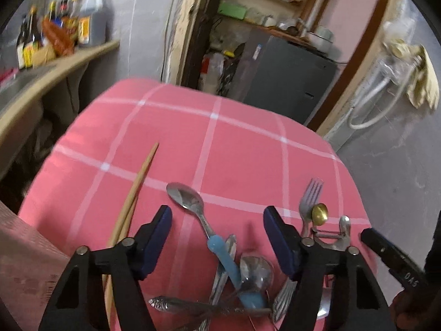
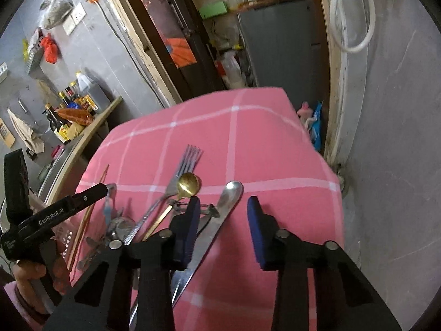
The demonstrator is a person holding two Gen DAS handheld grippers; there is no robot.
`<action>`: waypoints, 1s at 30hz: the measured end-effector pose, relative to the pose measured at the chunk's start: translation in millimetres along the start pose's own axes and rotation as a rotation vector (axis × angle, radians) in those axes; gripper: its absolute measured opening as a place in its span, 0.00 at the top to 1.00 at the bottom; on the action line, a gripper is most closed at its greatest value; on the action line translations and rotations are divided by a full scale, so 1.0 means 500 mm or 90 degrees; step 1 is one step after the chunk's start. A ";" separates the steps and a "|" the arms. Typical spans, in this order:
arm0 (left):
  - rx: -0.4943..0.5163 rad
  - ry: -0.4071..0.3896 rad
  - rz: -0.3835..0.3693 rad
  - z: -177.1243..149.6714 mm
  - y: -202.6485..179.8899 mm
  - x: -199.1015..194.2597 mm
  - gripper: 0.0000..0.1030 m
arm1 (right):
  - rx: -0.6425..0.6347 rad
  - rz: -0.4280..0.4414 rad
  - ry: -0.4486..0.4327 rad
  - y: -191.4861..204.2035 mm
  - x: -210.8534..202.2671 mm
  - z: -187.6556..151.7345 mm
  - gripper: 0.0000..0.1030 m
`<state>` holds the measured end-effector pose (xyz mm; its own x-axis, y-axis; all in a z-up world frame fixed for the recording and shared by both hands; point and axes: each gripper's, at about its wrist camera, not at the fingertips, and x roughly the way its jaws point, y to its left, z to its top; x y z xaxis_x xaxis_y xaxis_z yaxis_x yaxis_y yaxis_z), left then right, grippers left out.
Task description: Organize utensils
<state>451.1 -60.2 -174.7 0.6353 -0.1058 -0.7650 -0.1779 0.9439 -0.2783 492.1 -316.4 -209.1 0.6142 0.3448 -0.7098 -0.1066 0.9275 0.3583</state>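
A heap of utensils lies on the pink checked tablecloth [image 1: 242,149]. In the left wrist view my left gripper [image 1: 217,220] is open above a steel spoon [image 1: 186,197], a blue-handled utensil [image 1: 228,264] and a ladle bowl [image 1: 256,273]. Wooden chopsticks [image 1: 137,190] lie to its left. A fork [image 1: 310,198], a small gold spoon [image 1: 319,213] and a peeler [image 1: 330,237] lie to its right. In the right wrist view my right gripper [image 2: 223,207] is open and empty, its left finger over a long steel handle [image 2: 220,220]. The fork [image 2: 182,168] and gold spoon [image 2: 188,183] lie left of it.
A counter [image 1: 55,69] with sauce bottles [image 1: 55,30] runs along the left. A doorway with shelves and a grey cabinet [image 1: 289,74] is behind the table. The grey wall [image 2: 399,138] stands close on the right. The far half of the cloth [image 2: 248,127] is bare.
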 end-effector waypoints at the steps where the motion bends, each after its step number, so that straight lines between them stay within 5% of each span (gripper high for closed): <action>1: -0.009 0.004 -0.002 0.001 0.003 0.006 0.42 | 0.005 0.006 0.012 -0.006 0.009 -0.003 0.71; 11: -0.124 0.030 -0.065 0.005 0.057 0.057 0.65 | 0.085 0.103 0.084 -0.038 0.102 -0.005 0.84; 13: -0.134 0.035 -0.072 0.007 0.061 0.062 0.72 | 0.097 0.109 0.088 -0.049 0.111 -0.008 0.93; 17: -0.171 0.047 -0.097 0.006 0.075 0.067 0.87 | 0.138 0.142 0.107 -0.063 0.127 -0.012 0.94; 30: -0.110 0.093 -0.125 0.018 0.030 0.088 0.97 | 0.172 0.207 0.192 -0.060 0.175 0.003 0.94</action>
<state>483.3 -48.1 -207.3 0.5572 -0.3363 -0.7592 -0.1963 0.8350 -0.5140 550.4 -314.4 -281.0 0.3264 0.6725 -0.6642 -0.0245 0.7085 0.7053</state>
